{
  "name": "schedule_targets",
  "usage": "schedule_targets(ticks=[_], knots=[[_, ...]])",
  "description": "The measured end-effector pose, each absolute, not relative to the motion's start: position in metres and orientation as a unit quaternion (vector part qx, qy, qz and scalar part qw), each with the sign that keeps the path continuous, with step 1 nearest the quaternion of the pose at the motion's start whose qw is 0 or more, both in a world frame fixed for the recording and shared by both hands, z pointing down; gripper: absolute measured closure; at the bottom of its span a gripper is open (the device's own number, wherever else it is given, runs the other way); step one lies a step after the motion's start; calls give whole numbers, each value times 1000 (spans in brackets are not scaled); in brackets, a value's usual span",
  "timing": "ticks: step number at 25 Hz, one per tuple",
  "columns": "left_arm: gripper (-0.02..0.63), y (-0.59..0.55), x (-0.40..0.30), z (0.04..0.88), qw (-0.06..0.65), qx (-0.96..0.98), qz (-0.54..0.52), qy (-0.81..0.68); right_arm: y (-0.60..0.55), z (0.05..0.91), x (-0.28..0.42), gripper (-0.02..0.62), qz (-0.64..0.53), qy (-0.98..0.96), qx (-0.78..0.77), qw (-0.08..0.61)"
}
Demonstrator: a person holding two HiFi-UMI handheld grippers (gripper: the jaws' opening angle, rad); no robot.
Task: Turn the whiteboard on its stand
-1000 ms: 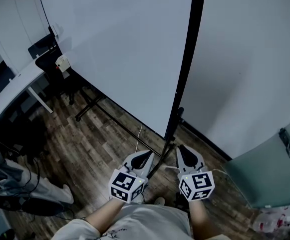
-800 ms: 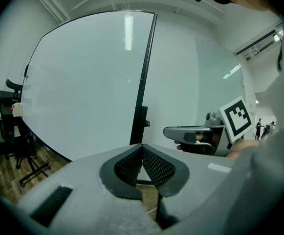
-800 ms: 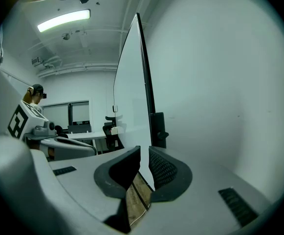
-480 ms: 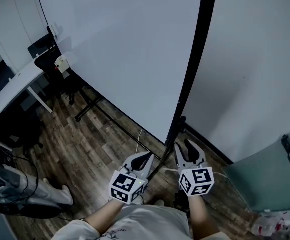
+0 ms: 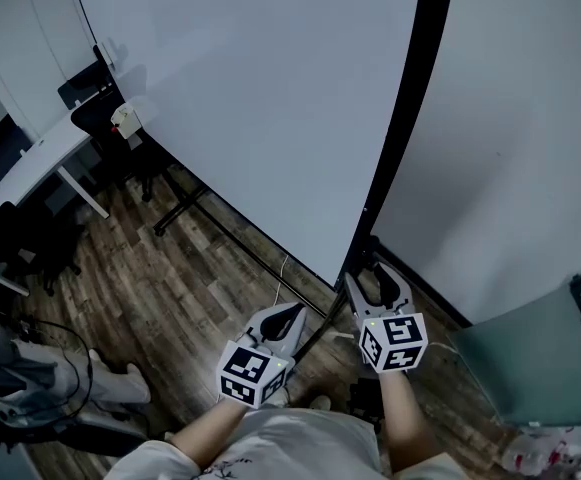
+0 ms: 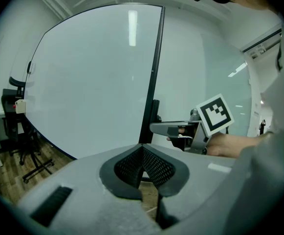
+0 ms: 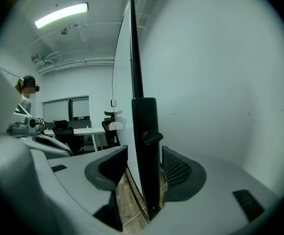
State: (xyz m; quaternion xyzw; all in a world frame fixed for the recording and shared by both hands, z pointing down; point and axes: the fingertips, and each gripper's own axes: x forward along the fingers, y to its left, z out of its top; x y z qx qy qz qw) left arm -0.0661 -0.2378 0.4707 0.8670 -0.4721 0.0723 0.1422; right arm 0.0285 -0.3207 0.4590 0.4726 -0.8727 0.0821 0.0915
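Observation:
The whiteboard (image 5: 260, 98) is a big white panel in a black frame; its side upright (image 5: 395, 148) runs down to the floor in front of me. My right gripper (image 5: 366, 271) is at the foot of that upright. Its jaws have just been opening and stand open on either side of the upright (image 7: 144, 146); the pads (image 7: 177, 169) do not press on it. My left gripper (image 5: 292, 313) hangs just left of it, shut on nothing, its pads (image 6: 149, 164) meeting. From the left gripper view I see the board (image 6: 93, 77) and the right gripper (image 6: 173, 129).
A white wall (image 5: 510, 148) rises close behind the board on the right, beside a frosted glass door (image 5: 545, 353). The stand's floor bar (image 5: 220, 230) crosses the wooden floor. A desk (image 5: 30, 163) and black chair (image 5: 95, 118) stand at the left. Another person (image 7: 27, 102) is farther off.
The right gripper has gone from shut to open and has moved forward, so the black upright now sits between its jaws. The left gripper has hardly shifted.

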Motion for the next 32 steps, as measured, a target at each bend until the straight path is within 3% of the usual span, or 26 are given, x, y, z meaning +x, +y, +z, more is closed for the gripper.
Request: schedule_targets(ticks=[32], knots=[[595,-220,-68,481,149,854,90,-490,-341,471,31,416,76,-870,474,111]])
